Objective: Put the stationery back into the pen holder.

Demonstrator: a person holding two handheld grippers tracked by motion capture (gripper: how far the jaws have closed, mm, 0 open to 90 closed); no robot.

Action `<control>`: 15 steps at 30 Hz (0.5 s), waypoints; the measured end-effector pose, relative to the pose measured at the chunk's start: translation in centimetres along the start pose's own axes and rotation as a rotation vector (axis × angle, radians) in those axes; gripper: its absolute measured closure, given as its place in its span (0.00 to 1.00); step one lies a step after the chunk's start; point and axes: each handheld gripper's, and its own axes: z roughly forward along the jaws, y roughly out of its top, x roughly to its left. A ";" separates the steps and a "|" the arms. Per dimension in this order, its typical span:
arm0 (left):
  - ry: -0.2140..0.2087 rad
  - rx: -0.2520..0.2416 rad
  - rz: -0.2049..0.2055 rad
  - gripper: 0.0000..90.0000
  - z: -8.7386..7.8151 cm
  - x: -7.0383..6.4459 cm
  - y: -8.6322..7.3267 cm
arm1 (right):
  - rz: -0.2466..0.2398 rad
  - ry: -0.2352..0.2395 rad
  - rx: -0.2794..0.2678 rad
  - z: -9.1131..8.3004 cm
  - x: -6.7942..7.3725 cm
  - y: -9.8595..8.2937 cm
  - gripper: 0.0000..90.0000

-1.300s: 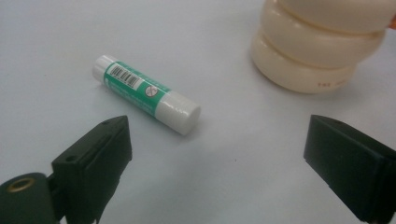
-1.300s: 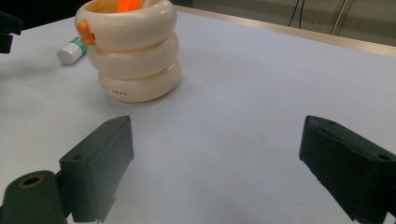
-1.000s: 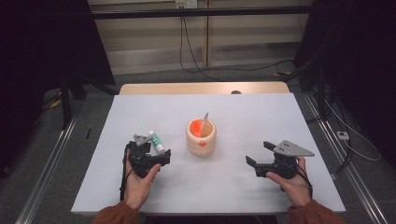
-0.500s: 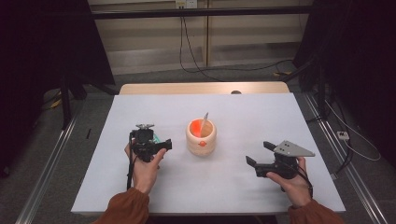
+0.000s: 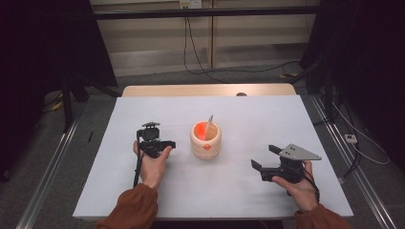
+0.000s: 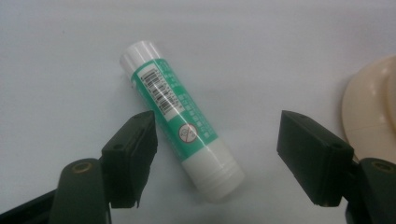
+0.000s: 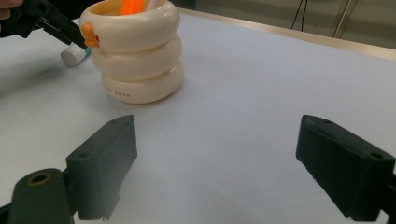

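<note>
my white counter [image 5: 239, 191] has a pale wooden strip [image 5: 205, 90] along its far edge. beyond it, light wall panels [image 5: 157, 33] carry black cables [image 5: 200, 57] down to the grey floor [image 5: 62, 157]. metal rails [image 5: 47, 176] run along both sides, and dark curtains [image 5: 43, 57] flank the room.

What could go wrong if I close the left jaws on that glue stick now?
1. The glue stick lies slanted across the open left gripper, one jaw beside its body, the other far off: closing may roll or spin it instead of gripping.
2. The cream holder stands close on the far jaw's side; a wide swing could knock it, and the pens inside.
</note>
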 end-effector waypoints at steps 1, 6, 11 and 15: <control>-0.003 0.005 -0.012 0.35 0.1 0.0 0.1 | 0.000 0.000 0.001 0.0 0.0 0.0 0.14; 0.029 0.012 -0.019 0.38 0.8 0.1 0.1 | 0.000 0.001 -0.002 0.0 0.0 0.0 0.14; 0.051 0.021 -0.018 0.41 1.0 0.2 0.2 | 0.000 0.001 -0.001 0.0 -0.1 0.0 0.14; 0.063 0.029 -0.005 0.44 1.3 0.0 0.1 | 0.000 0.001 -0.001 0.0 -0.1 0.0 0.14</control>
